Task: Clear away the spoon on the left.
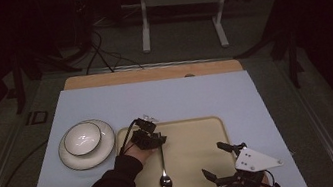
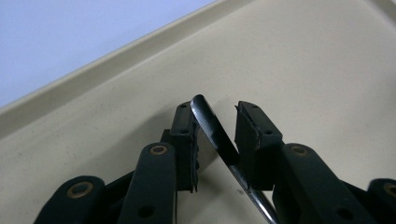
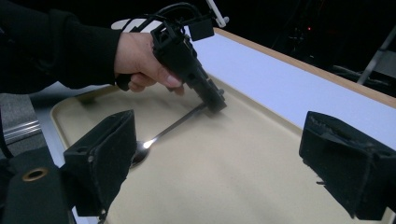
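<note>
A metal spoon (image 1: 164, 174) lies on the beige tray (image 1: 219, 121), its bowl toward the near edge. My left gripper (image 1: 158, 140) is down at the far end of the handle. In the left gripper view the dark handle (image 2: 215, 133) slants between the jaws of my left gripper (image 2: 217, 112), with a gap beside each pad, so that gripper is open. From the right gripper view, the spoon (image 3: 161, 133) rests bowl-down on the tray (image 3: 224, 186), its handle running up to the left gripper (image 3: 215, 105). My right gripper (image 1: 214, 158) hovers wide open and empty over the tray's near right part.
A white bowl (image 1: 82, 137) sits on a white plate (image 1: 71, 161) left of the tray, on the pale blue mat (image 1: 180, 96). A wooden table edge (image 1: 151, 73) runs along the back. Dark floor with cables and a stand lies beyond.
</note>
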Demonstrator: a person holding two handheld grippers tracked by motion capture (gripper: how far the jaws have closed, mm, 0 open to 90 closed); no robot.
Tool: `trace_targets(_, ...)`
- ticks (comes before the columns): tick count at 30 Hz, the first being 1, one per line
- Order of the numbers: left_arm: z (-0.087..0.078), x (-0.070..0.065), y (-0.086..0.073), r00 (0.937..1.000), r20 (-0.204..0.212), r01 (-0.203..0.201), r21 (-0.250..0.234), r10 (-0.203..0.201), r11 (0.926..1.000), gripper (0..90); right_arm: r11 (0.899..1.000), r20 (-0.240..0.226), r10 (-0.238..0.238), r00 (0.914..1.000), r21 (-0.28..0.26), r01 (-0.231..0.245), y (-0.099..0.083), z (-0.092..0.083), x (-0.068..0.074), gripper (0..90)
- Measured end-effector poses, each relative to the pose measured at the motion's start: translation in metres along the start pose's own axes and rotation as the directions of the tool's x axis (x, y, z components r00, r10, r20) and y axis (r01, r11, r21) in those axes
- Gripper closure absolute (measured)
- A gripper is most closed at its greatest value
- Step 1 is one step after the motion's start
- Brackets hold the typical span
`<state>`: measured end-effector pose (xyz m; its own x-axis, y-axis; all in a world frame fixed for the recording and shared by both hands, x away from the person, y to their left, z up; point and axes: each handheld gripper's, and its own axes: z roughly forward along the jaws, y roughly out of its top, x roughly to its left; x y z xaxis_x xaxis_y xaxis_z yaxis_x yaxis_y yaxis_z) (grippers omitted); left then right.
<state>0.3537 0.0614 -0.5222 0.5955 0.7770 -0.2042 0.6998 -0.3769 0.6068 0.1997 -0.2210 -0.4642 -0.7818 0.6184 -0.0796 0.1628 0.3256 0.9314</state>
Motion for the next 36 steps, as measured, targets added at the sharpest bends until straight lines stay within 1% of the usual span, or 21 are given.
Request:
trace_targets(1,0.001,0.0,0.0,0.9999,-0.013,0.001,0.003,-0.001,1.0,69.6,1.0,0.0,0.0,1.0,0.001,0.0,0.0,0.0,0.0,11.3)
trace_targets(2,0.001,0.0,0.0,0.9999,-0.013,0.004,0.003,-0.004,1.0,69.6,1.0,-0.001,-0.001,1.0,0.003,0.001,0.0,0.0,0.0,11.3)
trace_targets(5,0.003,0.0,0.0,0.9993,-0.036,0.005,0.005,-0.005,1.0,69.5,1.0,-0.003,-0.003,1.0,0.004,0.003,0.0,0.0,0.0,11.3)
trace_targets(7,0.003,0.0,0.0,0.9982,-0.059,0.01,0.007,-0.009,0.9999,68.4,1.0,-0.005,-0.003,1.0,0.004,0.003,0.0,0.001,0.0,11.3)
trace_targets(8,0.003,0.0,0.0,0.9982,-0.059,0.01,0.007,-0.009,0.9999,68.4,1.0,-0.005,-0.003,1.0,0.004,0.003,0.0,0.001,0.0,11.3)
trace_targets(9,0.003,0.002,0.0,0.9972,-0.07,0.025,0.005,-0.024,0.9997,68.4,1.0,-0.005,-0.003,1.0,0.004,0.003,0.0,0.001,0.0,11.3)
trace_targets(12,0.003,0.003,0.001,0.9951,-0.095,0.029,0.004,-0.029,0.9996,66.9,1.0,-0.007,-0.003,1.0,0.005,0.003,0.0,0.001,0.0,11.3)
trace_targets(13,0.003,0.003,0.001,0.9947,-0.096,0.036,0.004,-0.035,0.9993,66.9,1.0,-0.008,-0.003,1.0,0.004,0.003,0.0,0.001,0.0,11.3)
trace_targets(16,0.002,0.003,0.002,0.9943,-0.101,0.034,0.0,-0.034,0.9994,66.8,1.0,-0.009,-0.003,1.0,0.005,0.003,0.0,0.001,0.0,11.3)
trace_targets(21,0.0,0.002,0.002,0.995,-0.094,0.035,-0.004,-0.035,0.9994,62.0,1.0,-0.009,-0.003,1.0,0.006,0.003,0.0,0.001,0.0,11.3)
trace_targets(23,-0.001,-0.002,0.002,0.9962,-0.084,0.022,-0.002,-0.023,0.9997,57.0,1.0,-0.008,0.0,1.0,0.007,0.0,-0.001,0.001,0.0,11.3)
trace_targets(25,-0.003,-0.002,0.003,0.9971,-0.07,0.029,-0.004,-0.029,0.9996,52.9,1.0,-0.006,0.001,1.0,0.006,-0.001,-0.001,0.001,-0.001,11.3)
trace_targets(26,-0.003,-0.002,0.003,0.9971,-0.07,0.029,-0.004,-0.029,0.9996,49.6,1.0,-0.006,0.001,1.0,0.006,-0.001,-0.001,0.001,-0.001,11.3)
trace_targets(27,-0.004,-0.003,0.003,0.9976,-0.06,0.034,-0.002,-0.034,0.9994,49.6,1.0,-0.004,0.002,1.0,0.006,-0.002,-0.001,0.001,-0.001,11.3)
trace_targets(29,-0.006,-0.003,0.003,0.9979,-0.052,0.039,-0.01,-0.04,0.9992,43.7,1.0,-0.001,0.007,1.0,0.005,-0.007,-0.001,0.0,-0.002,11.3)
trace_targets(31,-0.009,-0.003,0.004,0.9987,-0.033,0.038,-0.013,-0.038,0.9992,36.9,1.0,0.001,0.013,0.9999,0.007,-0.013,-0.001,0.0,-0.002,11.3)
trace_targets(32,-0.011,-0.003,0.004,0.9993,-0.018,0.033,-0.025,-0.034,0.9991,33.2,1.0,0.002,0.014,0.9999,0.006,-0.014,-0.001,0.0,-0.003,11.3)
trace_targets(33,-0.012,-0.004,0.004,0.9995,-0.013,0.027,-0.031,-0.027,0.9992,25.5,1.0,0.001,0.016,0.9999,0.004,-0.016,-0.001,0.0,-0.003,11.3)
trace_targets(34,-0.014,-0.004,0.004,0.9997,-0.004,0.023,-0.038,-0.023,0.999,23.1,1.0,0.002,0.015,0.9999,0.003,-0.015,-0.002,0.0,-0.003,11.3)
trace_targets(35,-0.016,-0.004,0.004,0.9998,0.0,0.022,-0.045,-0.022,0.9988,21.5,1.0,0.003,0.016,0.9999,0.005,-0.016,-0.002,0.0,-0.003,11.3)
trace_targets(36,-0.017,-0.005,0.004,0.9997,-0.003,0.024,-0.053,-0.024,0.9983,17.5,1.0,0.004,0.017,0.9999,0.006,-0.017,-0.002,0.0,-0.004,11.3)
